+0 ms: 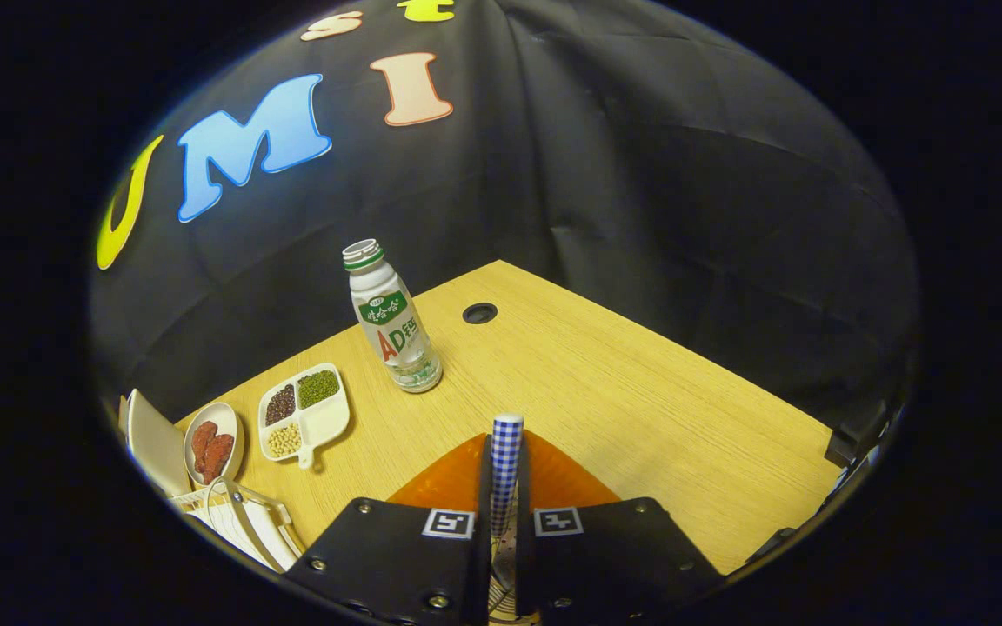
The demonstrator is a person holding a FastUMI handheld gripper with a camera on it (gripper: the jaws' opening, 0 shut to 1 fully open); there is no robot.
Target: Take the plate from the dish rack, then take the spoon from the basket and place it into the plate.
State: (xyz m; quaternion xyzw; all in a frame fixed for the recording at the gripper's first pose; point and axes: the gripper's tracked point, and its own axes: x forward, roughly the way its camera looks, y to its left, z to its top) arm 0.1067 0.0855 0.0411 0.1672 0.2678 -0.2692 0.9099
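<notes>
Wooden table bears the orange plate; hand-held gripper pinches the checkered spoon.

You're looking across a pale wooden table with visible grain, lit warm and bright. A round cable hole sits near its far corner. Behind it, black cloth hangs as the booth's wall, creased and folded, meeting at a corner right behind that far edge.

The light wooden desk carries a bottle at centre, a divided dish and small bowl lower left, an orange plate at bottom.
</notes>
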